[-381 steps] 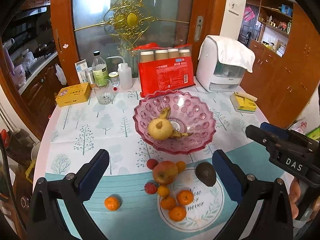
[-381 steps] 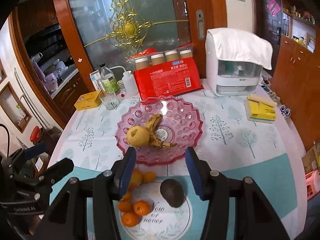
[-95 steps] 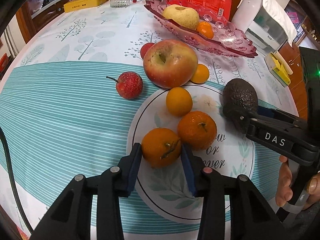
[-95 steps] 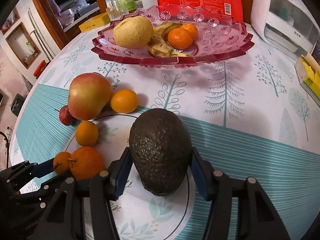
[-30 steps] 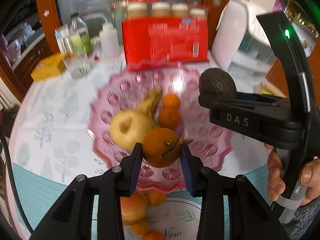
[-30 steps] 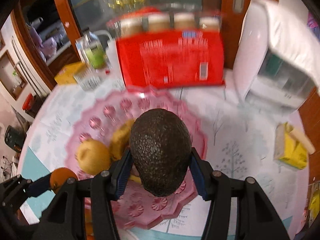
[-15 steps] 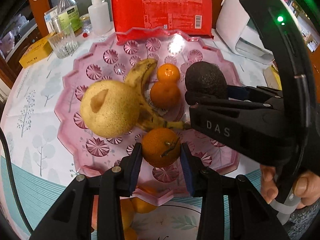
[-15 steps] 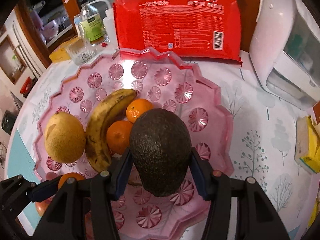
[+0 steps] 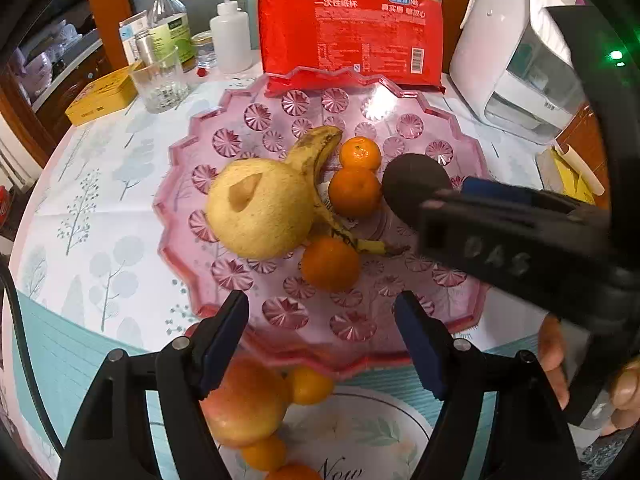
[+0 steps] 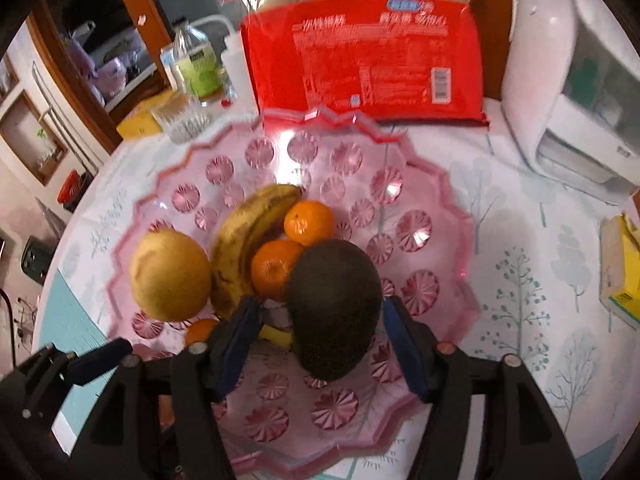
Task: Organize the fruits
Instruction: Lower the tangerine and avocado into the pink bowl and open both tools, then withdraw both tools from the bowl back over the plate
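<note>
A pink glass bowl (image 9: 288, 312) holds a pear (image 9: 260, 208), a banana (image 9: 316, 152) and two tangerines (image 9: 354, 192). A third tangerine (image 9: 330, 262) lies free in the bowl just ahead of my left gripper (image 9: 322, 340), whose jaws are opening with nothing between them. In the right wrist view the dark avocado (image 10: 334, 312) rests in the bowl (image 10: 424, 292) between the fingers of my right gripper (image 10: 322, 340). Its jaws are opening, with a clear gap at the left pad. An apple (image 9: 244, 400) and small oranges (image 9: 308, 386) lie on the table before the bowl.
Behind the bowl stands a red pack of paper cups (image 9: 352, 36). A white appliance (image 9: 516, 52) is at the right. A glass (image 9: 160, 84), bottles and a yellow box (image 9: 104, 96) stand at the back left. A person's hand (image 9: 556, 356) holds the right gripper.
Both grippers have sunk toward the bowl and their jaws have spread. The left one let go of the tangerine, which now lies in the bowl. The avocado now rests in the bowl.
</note>
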Motion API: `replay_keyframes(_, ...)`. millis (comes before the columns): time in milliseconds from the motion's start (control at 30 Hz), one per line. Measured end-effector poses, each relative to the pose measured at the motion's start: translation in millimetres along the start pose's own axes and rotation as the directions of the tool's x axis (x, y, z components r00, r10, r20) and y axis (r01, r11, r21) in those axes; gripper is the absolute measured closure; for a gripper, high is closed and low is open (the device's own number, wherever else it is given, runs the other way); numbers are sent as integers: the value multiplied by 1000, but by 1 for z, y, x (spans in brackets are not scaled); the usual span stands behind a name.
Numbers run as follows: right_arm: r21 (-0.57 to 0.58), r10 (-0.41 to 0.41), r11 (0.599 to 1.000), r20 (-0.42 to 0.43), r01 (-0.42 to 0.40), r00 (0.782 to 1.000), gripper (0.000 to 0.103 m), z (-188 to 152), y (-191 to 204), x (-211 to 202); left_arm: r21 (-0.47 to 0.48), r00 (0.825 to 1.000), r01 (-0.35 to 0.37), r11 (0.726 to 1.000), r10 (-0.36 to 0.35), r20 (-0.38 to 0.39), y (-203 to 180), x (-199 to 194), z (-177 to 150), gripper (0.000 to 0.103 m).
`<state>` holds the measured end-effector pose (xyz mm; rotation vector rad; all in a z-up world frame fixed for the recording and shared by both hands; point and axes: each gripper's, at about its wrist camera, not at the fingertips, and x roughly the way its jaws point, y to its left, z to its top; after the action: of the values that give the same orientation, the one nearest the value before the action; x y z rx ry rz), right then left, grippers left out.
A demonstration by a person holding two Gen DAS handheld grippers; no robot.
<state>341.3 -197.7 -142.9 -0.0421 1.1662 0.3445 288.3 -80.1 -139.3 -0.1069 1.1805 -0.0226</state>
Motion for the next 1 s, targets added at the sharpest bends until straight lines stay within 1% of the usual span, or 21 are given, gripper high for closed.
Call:
replay_keyframes(133,10,-11,1000,36,11,999,36,-4,2,-19,-14,1000,-6,1000,6,23,6,-17,-11,29)
replay_keyframes(500,60,-13,998,45,10,999,36,-24,7,-51,-66,996,-27,997,33,80,24,-67,-26,28)
replay_keyframes(800,61,-33,998,118,26,992,36,-34,20,-101,-108,989,-36,993,51,140,36,-115,-43,27)
replay_keyframes(1000,44,-33,999,154,26,988,36,-47,32,-129,-127,981,-62,990,84,175,42,-149,-57,27)
